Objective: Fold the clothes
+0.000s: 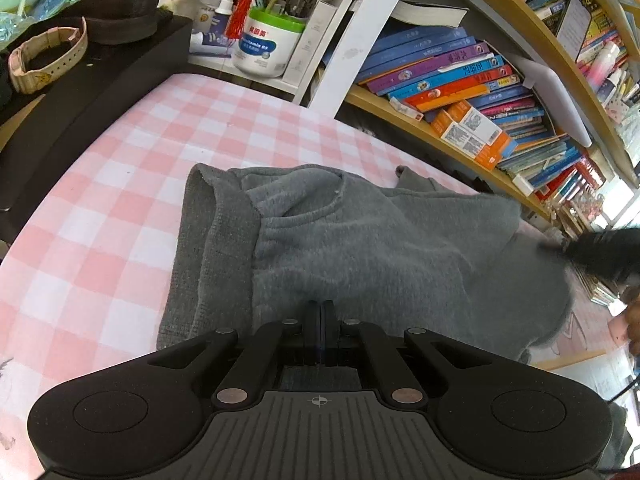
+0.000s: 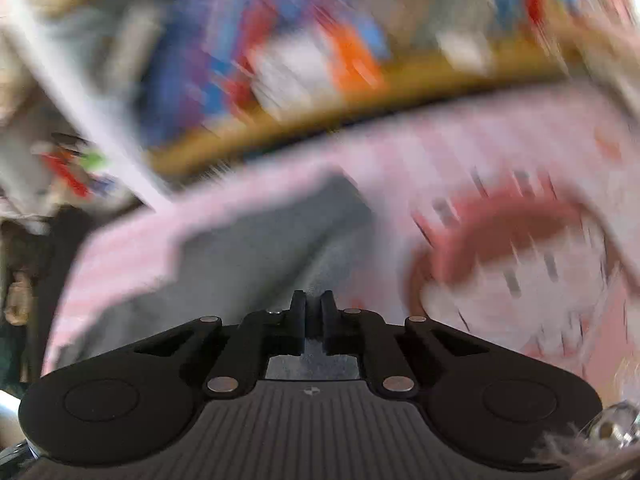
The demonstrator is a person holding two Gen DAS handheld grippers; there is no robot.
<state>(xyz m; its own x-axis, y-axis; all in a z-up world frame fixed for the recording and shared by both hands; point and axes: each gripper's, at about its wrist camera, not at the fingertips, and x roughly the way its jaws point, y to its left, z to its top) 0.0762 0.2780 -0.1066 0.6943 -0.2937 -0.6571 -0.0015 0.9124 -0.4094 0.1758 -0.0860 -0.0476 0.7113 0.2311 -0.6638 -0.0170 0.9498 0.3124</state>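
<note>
A grey knit sweater (image 1: 360,240) lies spread on a pink-and-white checked cloth (image 1: 120,220). In the left wrist view my left gripper (image 1: 320,306) sits at the sweater's near edge with its fingers pressed together, and the fabric gathers up into them. The right gripper (image 1: 560,248) shows there as a blurred black shape at the sweater's right side. The right wrist view is heavily smeared. In it my right gripper (image 2: 313,300) has its fingers nearly together with grey sweater (image 2: 260,248) fabric pinched between them.
A bookshelf (image 1: 460,80) packed with books runs along the far and right side. A white tub (image 1: 264,44) full of pens stands at the back. A black ledge (image 1: 80,92) with a shoe and a strap borders the left. A hand (image 1: 634,320) shows at the right edge.
</note>
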